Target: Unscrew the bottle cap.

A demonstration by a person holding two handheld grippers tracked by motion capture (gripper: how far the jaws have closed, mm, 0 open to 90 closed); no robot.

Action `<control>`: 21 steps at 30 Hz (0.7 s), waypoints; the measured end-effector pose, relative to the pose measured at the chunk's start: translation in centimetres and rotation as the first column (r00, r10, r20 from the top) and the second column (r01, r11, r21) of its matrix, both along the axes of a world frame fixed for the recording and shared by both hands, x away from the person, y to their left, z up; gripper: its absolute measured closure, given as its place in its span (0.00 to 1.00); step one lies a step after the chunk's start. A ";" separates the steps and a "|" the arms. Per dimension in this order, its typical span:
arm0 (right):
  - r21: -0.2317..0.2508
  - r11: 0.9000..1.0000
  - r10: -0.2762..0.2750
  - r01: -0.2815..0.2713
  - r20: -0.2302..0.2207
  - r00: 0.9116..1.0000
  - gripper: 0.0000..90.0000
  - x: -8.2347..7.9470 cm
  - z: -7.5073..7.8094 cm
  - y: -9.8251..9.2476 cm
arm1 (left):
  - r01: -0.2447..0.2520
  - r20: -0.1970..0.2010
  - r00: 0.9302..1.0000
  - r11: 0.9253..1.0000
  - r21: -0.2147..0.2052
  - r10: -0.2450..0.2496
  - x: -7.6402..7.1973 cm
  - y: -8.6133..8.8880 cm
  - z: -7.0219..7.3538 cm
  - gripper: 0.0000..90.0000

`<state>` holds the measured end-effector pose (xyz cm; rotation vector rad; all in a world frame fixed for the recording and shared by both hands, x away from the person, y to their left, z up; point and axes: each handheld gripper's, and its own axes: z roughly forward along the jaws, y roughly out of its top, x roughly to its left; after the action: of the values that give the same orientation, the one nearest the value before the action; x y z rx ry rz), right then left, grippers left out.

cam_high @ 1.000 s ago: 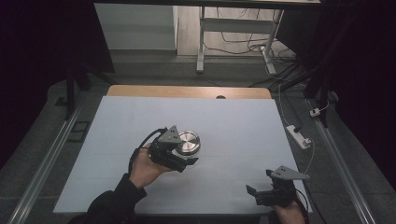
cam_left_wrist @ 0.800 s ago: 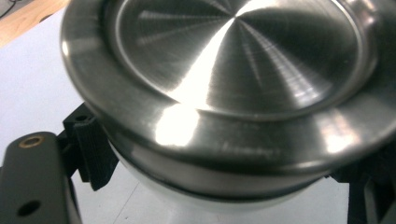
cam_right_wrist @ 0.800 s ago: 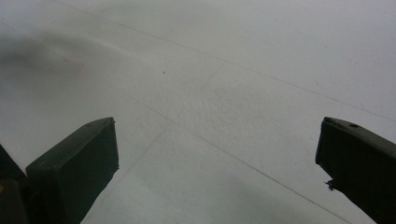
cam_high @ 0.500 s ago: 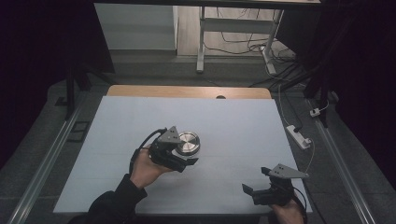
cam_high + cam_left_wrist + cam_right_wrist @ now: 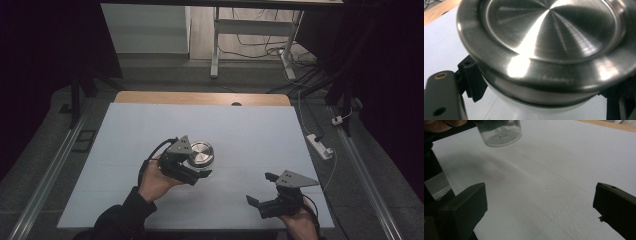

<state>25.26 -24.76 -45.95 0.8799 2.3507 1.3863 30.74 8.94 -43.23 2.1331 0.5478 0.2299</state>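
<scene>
A clear jar with a brushed-metal lid (image 5: 201, 152) is held over the middle of the white mat (image 5: 260, 130), and my left gripper (image 5: 200, 164) is shut on its body just under the lid. In the left gripper view the lid (image 5: 554, 30) looms close, with a black jaw pressed against each side of the jar. The right gripper view shows the jar's clear base (image 5: 499, 131) off the mat, a shadow beneath it. My right gripper (image 5: 259, 188) hovers near the front right corner, open, with bare mat between its jaws (image 5: 539, 205).
The wooden tabletop (image 5: 200, 97) shows beyond the mat's far edge. A white power strip (image 5: 320, 145) with its cable lies off the table's right side. Metal rails (image 5: 45, 185) run along both sides, and a white stand leg (image 5: 215, 45) is behind.
My right gripper has shifted a little to the left and upward. The left gripper and the jar have stayed where they were.
</scene>
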 end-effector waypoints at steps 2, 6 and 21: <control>0.000 1.000 0.021 -0.021 0.004 1.000 0.00 0.2 0.4 0.6 | 0.002 0.003 1.000 1.000 -0.002 -0.002 -0.1 0.0 0.0 0.17; 0.014 0.998 0.060 -0.061 0.011 0.998 0.00 0.7 1.4 1.7 | 0.004 0.005 1.000 1.000 -0.002 -0.004 -0.1 0.0 0.1 0.17; 0.010 0.988 0.154 -0.154 0.006 0.988 0.00 2.5 4.5 6.7 | 0.015 0.004 1.000 1.000 0.007 -0.015 -0.2 -0.3 -0.3 0.17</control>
<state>27.76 -18.09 -41.47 0.7085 2.4548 1.4576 30.58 8.65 -43.49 2.1419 0.5290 0.2282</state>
